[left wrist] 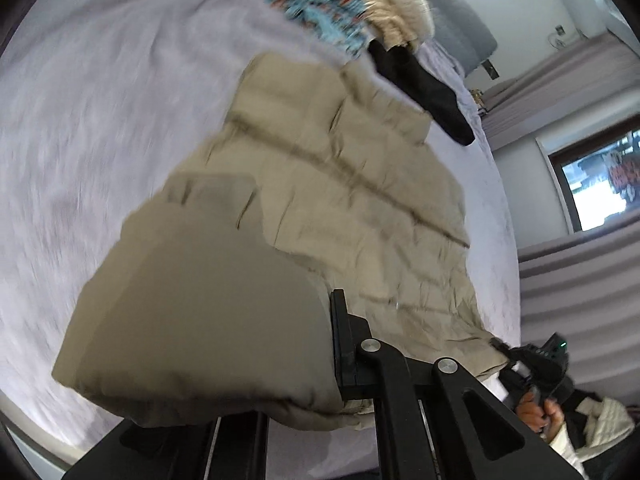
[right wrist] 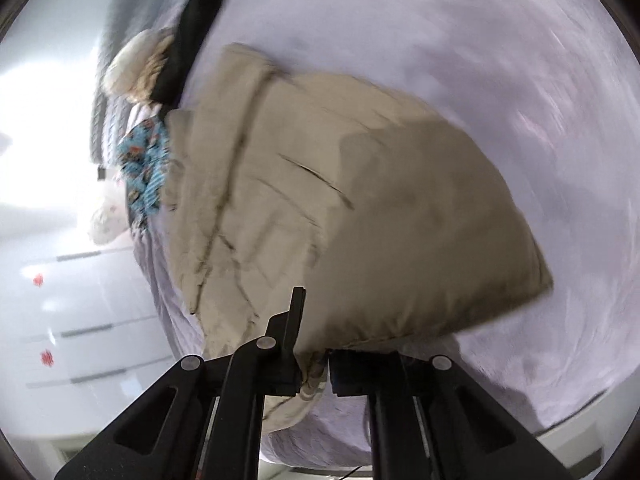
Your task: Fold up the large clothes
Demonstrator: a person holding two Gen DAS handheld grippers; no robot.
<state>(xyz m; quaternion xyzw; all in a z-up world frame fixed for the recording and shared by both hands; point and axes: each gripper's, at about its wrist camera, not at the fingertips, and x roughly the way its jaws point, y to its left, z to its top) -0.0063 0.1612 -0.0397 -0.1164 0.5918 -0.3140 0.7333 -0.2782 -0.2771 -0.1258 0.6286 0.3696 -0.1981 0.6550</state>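
The beige jacket is lying on the bed, its near hem lifted by both tongs. The left tongs are pinching a folded corner that is draping over them, and the right tongs are pinching the hem between their pads. Beyond the jacket (blurred) are sitting a black garment, a patterned blue cloth and a cream knit.

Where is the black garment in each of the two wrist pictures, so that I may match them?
Left wrist view: the black garment lies upper right, beyond the beige jacket.
Right wrist view: the black garment lies upper left, above the jacket.
Shared landmark: the cream fluffy garment lies next to it in both.
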